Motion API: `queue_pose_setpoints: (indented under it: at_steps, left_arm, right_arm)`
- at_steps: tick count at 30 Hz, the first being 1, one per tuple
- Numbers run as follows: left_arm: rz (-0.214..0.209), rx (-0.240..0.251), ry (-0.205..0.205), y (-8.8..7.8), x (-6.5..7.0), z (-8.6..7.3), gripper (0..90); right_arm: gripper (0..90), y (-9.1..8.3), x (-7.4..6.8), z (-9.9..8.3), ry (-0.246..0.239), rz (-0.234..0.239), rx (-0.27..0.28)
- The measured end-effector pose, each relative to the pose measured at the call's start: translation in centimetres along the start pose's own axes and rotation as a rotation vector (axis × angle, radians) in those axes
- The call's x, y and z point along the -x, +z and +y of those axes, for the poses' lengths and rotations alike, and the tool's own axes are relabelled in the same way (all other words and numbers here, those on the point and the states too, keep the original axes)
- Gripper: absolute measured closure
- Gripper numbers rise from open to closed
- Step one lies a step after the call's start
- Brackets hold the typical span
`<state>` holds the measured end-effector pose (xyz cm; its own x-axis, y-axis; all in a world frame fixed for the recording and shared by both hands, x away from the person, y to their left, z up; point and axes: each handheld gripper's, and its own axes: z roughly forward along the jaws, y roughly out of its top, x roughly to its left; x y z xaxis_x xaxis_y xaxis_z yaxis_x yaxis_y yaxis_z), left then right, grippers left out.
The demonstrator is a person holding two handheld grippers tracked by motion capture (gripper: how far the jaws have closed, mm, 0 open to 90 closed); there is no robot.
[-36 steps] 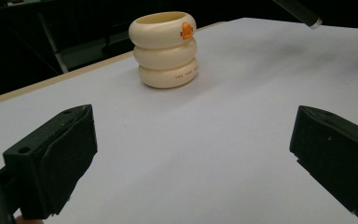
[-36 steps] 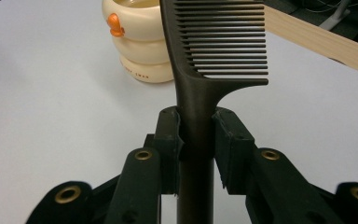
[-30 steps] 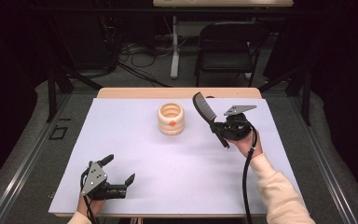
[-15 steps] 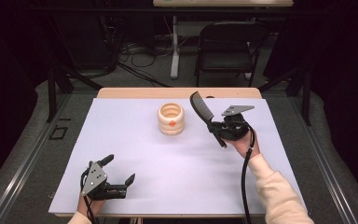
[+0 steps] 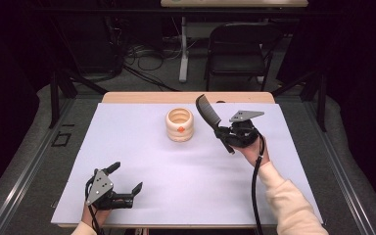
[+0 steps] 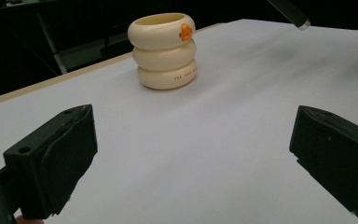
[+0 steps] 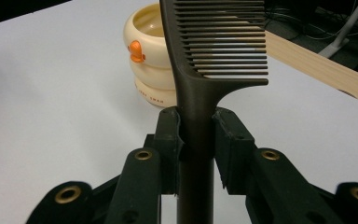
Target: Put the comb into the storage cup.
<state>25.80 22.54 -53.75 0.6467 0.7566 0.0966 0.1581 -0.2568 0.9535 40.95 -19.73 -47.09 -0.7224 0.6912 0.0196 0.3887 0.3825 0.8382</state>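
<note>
High view showed the right gripper [image 5: 223, 131] held up right of the frame's centre, its jaws clamped on the handle of a black plastic comb [image 5: 208, 112]. The comb slanted up and to the left from the grip, its toothed end close beside a cream ribbed cup shaped like three stacked rings with a small orange mark [image 5: 179, 124], though I could not tell whether they touched. That cup stood upright just above the centre of the frame on the white sheet covering the table [image 5: 142, 147].

Right gripper view had the comb [image 7: 200, 88] rising between the two black pads, pinched at the neck below the teeth, with the cup [image 7: 149, 60] behind it in the upper left.

Low in the left of the high view, the left gripper [image 5: 126, 182] rested near the sheet's front edge, jaws wide apart with nothing between them. Left gripper view put the cup [image 6: 164, 49] well ahead, near the top centre.
</note>
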Motion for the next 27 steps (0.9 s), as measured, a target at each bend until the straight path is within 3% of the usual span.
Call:
queue_pose_setpoints:
  at_steps: [27]
  left_arm:
    - [-0.001, 0.003, 0.004, 0.0, 0.0, 0.1, 0.8]
  right_arm:
    - [72.3, 1.0, -1.5, 1.7, -0.038, 0.019, 0.023]
